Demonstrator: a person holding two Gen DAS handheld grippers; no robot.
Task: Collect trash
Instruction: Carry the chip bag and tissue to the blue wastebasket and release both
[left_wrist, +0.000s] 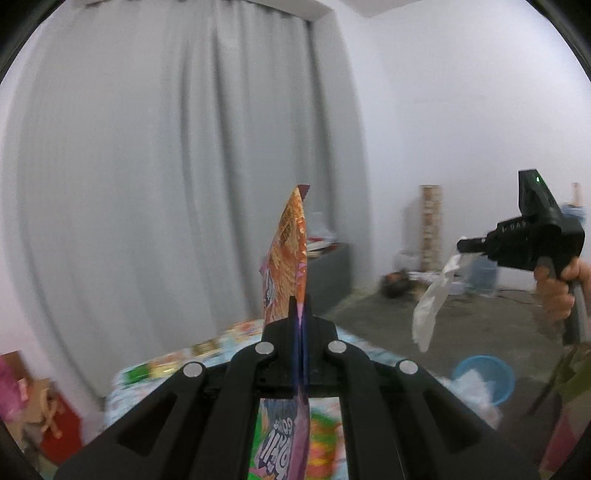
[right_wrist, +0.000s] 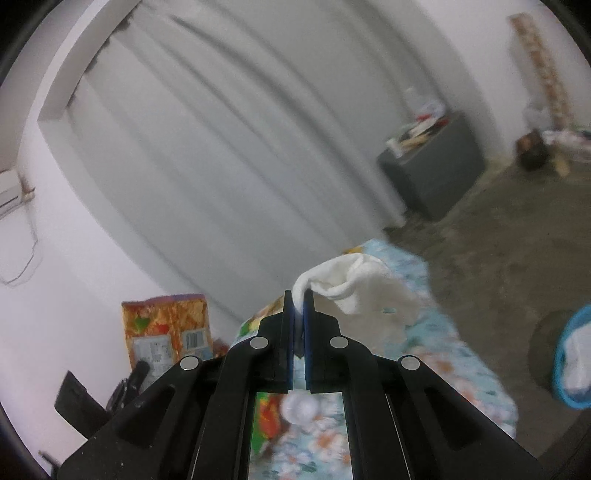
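Left tongs (left_wrist: 302, 306) clamp snack wrapper (left_wrist: 290, 254) sticking up at 12, right tongs (right_wrist: 299, 310) pinch white tissue (right_wrist: 354, 288) w/ blue bin (left_wrist: 484, 378) at 4, floral tabletop (right_wrist: 424, 354) below.

Both wrist views look forward, slightly downward, sharing grey curtain (left_wrist: 177, 166) and floral bedspread (right_wrist: 443, 354)

Orange-purple snack wrapper (left_wrist: 290, 254), white tissue (right_wrist: 354, 284)

Right gripper (right_wrist: 299, 306) pinches a crumpled white tissue (right_wrist: 354, 291), raised above the floral-covered table (right_wrist: 436, 354). Orange snack packet (right_wrist: 166, 330) stands up at left above the left gripper (right_wrist: 129, 384). Blue basin (right_wrist: 570, 363) on floor, far right.
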